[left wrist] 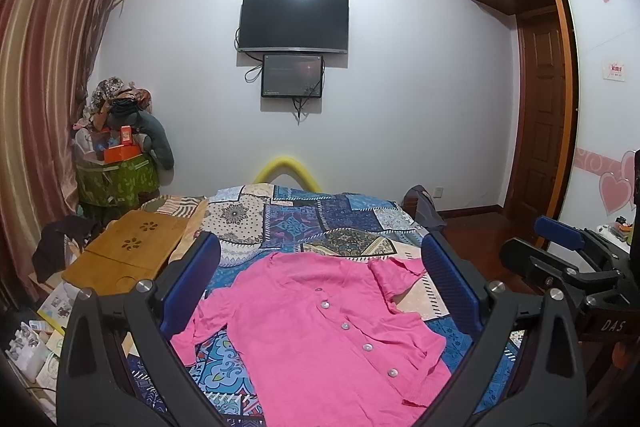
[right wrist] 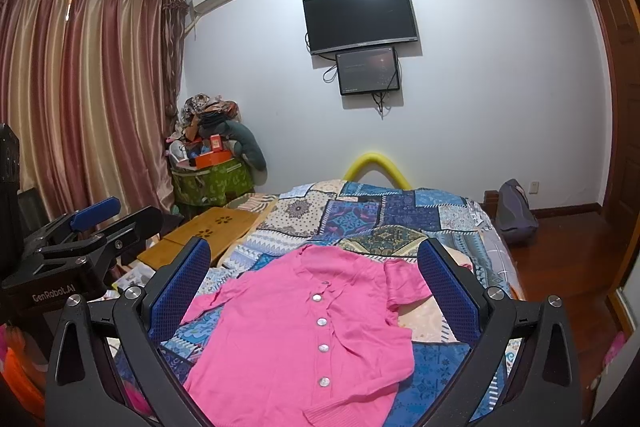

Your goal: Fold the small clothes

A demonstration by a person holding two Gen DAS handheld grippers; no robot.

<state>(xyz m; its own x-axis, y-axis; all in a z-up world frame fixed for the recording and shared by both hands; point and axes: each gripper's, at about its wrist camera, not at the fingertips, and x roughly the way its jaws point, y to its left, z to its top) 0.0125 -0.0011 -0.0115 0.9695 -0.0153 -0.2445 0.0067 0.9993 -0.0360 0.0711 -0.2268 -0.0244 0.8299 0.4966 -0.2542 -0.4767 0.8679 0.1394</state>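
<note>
A pink buttoned cardigan lies spread face up on the patchwork bedspread, collar toward the far wall, with several white buttons down its front. My left gripper hovers above its near half, wide open and holding nothing. In the right wrist view the same cardigan lies below my right gripper, also wide open and holding nothing. Each gripper shows in the other's view: the right gripper at the right edge, the left gripper at the left. The short sleeves lie out to both sides.
A wooden lap tray sits at the bed's left side. A heaped green basket stands by the curtain. A yellow foam tube arches past the bed's far end. A bag leans on the floor at right.
</note>
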